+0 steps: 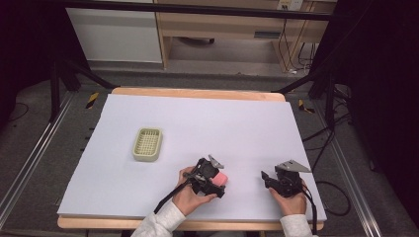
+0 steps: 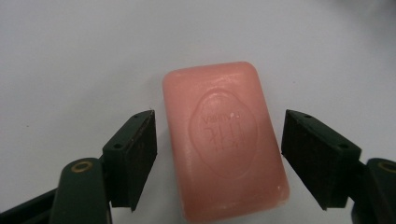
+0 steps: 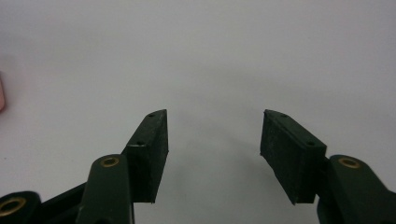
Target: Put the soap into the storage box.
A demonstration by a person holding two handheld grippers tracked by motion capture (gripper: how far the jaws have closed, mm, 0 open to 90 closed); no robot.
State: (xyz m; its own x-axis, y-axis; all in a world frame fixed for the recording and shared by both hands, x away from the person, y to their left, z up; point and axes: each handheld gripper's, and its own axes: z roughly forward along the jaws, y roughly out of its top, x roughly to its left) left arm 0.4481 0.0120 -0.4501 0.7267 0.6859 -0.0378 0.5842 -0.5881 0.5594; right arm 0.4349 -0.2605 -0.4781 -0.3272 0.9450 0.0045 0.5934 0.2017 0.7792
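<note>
The left gripper [image 2: 219,154] stands wide open astride the pink soap [image 2: 224,140], which lies flat on the table [image 1: 247,123] between its pads, a gap on each side. The right gripper [image 3: 214,149], well to its right, gapes empty. A basket [image 1: 147,144] sits far left.

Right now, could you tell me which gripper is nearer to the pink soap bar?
Left. The left gripper has the pink soap bar between its open jaws, pads not touching it. The right gripper is off to the soap's right, jaws open over bare table.
</note>
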